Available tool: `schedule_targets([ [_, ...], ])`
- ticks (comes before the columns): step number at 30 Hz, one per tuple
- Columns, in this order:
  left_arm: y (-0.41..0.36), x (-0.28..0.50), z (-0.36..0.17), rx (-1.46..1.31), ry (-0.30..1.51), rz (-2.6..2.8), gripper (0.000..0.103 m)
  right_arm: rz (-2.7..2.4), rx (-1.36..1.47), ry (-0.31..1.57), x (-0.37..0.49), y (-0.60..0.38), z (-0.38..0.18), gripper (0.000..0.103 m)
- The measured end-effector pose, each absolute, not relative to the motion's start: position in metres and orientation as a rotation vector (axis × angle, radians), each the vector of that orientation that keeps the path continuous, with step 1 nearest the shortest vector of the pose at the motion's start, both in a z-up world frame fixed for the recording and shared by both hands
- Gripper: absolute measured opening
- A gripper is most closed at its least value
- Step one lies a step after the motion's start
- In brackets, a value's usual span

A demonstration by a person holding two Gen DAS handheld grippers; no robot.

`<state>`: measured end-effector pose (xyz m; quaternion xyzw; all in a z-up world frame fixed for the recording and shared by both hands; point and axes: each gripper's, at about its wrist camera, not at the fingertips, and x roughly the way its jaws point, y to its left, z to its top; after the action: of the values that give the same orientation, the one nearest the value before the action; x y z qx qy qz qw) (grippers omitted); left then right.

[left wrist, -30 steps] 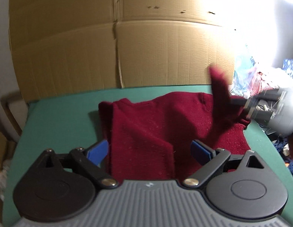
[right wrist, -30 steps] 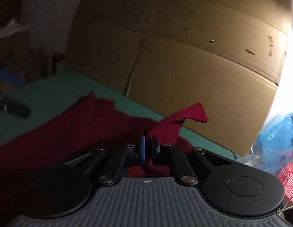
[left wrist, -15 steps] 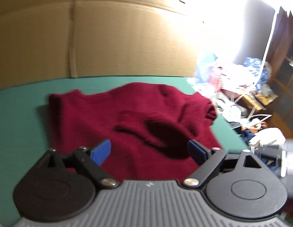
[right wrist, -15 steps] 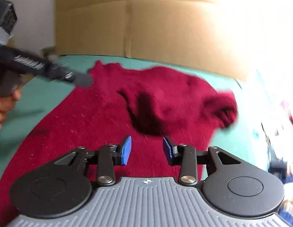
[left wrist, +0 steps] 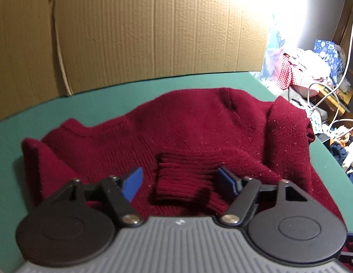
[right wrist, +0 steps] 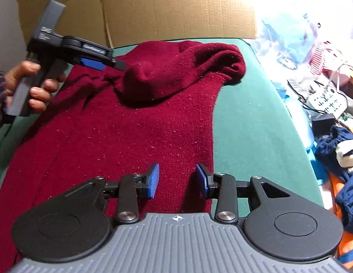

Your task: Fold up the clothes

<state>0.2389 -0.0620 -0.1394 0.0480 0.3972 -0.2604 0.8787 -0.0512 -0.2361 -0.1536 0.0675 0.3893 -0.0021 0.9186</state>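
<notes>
On the green worktop lies the dark red sweater, spread mostly flat. Right wrist view: its long axis runs from lower left of frame up toward upper centre, where a bunched sleeve is folded over the body, with its rounded end at upper right. Left wrist view: the sweater spans the frame left to right, ribbed cuff at centre bottom with its open end at the left.

Left gripper: pitched down over the cuff, jaws closing, cuff lies between the blue pads, no pad contact visible. Right wrist view shows it at upper left, gripped by a hand, pointing right and slightly down.

Right gripper: pitched down over the sweater's right edge, jaws part open, nothing gripped.

Cardboard sheet stands behind the worktop.
</notes>
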Motion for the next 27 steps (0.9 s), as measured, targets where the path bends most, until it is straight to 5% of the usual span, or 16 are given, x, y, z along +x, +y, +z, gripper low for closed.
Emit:
schedule_targets([
  [7,-0.071,0.229,-0.157,0.124,0.803,-0.533,0.062,0.016,-0.036,0.707,-0.064,-0.218,-0.167,0.041],
  [8,-0.071,0.226,-0.157,0.122,0.794,-0.534,0.056,0.017,-0.028,0.7,-0.065,-0.219,-0.168,0.041],
  [9,-0.071,0.226,-0.156,0.104,0.792,-0.546,0.029,0.02,-0.027,0.694,-0.066,-0.22,-0.168,0.042],
  [12,-0.07,0.224,-0.151,0.076,0.789,-0.554,0.011,0.022,-0.027,0.682,-0.068,-0.221,-0.169,0.042],
  [27,-0.041,0.198,-0.053,-0.082,0.522,-0.502,0.0,0.024,0.001,0.736,-0.047,-0.232,-0.156,0.037],
])
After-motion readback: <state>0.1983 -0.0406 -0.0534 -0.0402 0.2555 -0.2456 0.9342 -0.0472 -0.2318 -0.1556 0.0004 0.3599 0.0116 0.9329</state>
